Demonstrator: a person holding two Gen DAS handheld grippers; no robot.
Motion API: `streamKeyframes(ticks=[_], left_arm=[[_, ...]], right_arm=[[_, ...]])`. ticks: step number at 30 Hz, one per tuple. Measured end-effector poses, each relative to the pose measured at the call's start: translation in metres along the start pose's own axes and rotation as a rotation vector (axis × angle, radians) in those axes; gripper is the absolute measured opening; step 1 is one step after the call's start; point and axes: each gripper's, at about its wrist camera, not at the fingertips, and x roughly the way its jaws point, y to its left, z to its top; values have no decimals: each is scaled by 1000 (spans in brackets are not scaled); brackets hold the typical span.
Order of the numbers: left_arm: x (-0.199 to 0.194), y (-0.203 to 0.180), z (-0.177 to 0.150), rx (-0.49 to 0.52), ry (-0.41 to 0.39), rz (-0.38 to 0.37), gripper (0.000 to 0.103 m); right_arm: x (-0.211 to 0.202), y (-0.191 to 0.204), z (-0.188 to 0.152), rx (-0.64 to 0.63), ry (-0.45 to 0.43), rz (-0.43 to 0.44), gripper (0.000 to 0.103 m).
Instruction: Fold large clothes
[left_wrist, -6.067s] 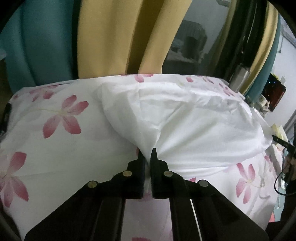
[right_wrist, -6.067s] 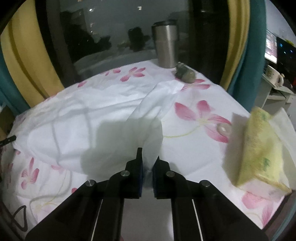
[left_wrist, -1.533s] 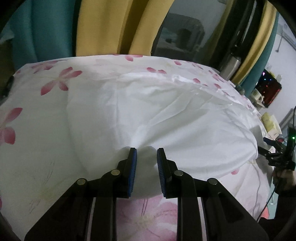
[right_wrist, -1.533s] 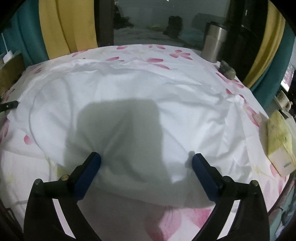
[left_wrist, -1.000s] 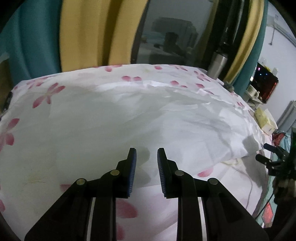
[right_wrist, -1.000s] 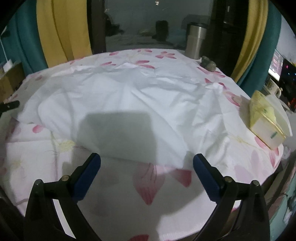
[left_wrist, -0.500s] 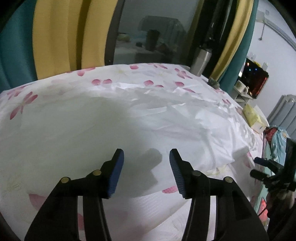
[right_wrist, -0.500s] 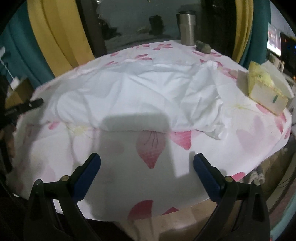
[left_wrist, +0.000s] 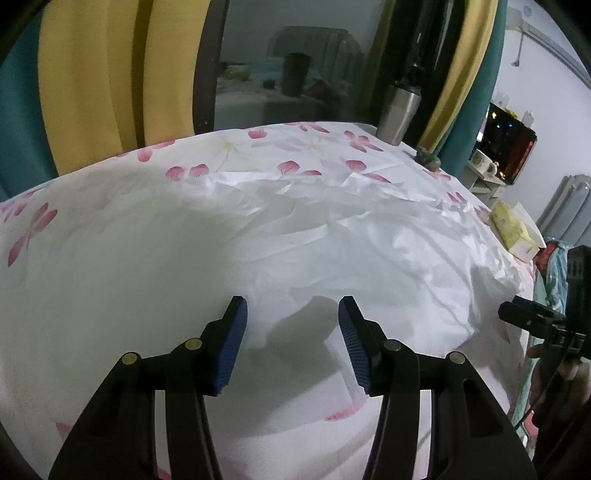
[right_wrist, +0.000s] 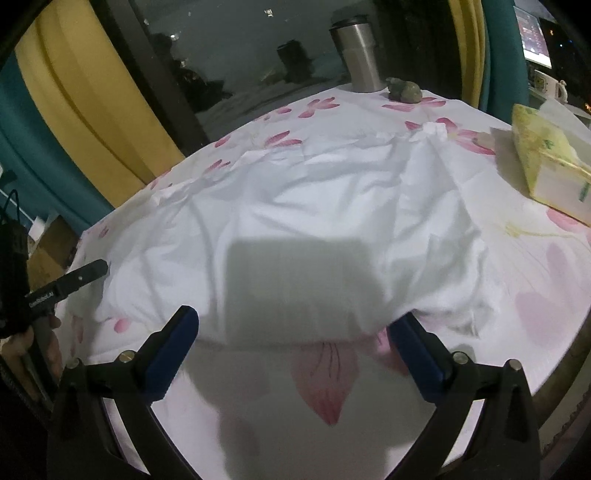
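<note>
Hovering parted and empty over the white garment (left_wrist: 314, 240): left tool (left_wrist: 291, 332), pads clear of the cloth. Gaping wide, gripping nothing, just short of the garment's near edge: right tool (right_wrist: 295, 350). Lying crumpled across the flowered desk (right_wrist: 535, 314), well short of the steel tumbler (right_wrist: 360, 55), beside the tissue pack (right_wrist: 550, 173).

One white garment (right_wrist: 314, 206) lies on the flowered tabletop (right_wrist: 535, 295). At the far right stand one steel tumbler (right_wrist: 360, 51), one small stone-like lump (right_wrist: 404, 90) and one yellow tissue pack (right_wrist: 550, 166).
</note>
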Motion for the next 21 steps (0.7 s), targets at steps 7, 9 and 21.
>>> streamKeyframes(ticks=[7, 9, 21], left_arm=[[24, -6, 6, 10, 27, 14, 54], [31, -9, 5, 16, 38, 29, 54], [17, -23, 15, 19, -20, 21, 54]], right_arm=[[11, -15, 20, 69, -34, 79, 102], [15, -18, 26, 110, -37, 98, 102], [37, -3, 43, 113, -22, 127, 89]])
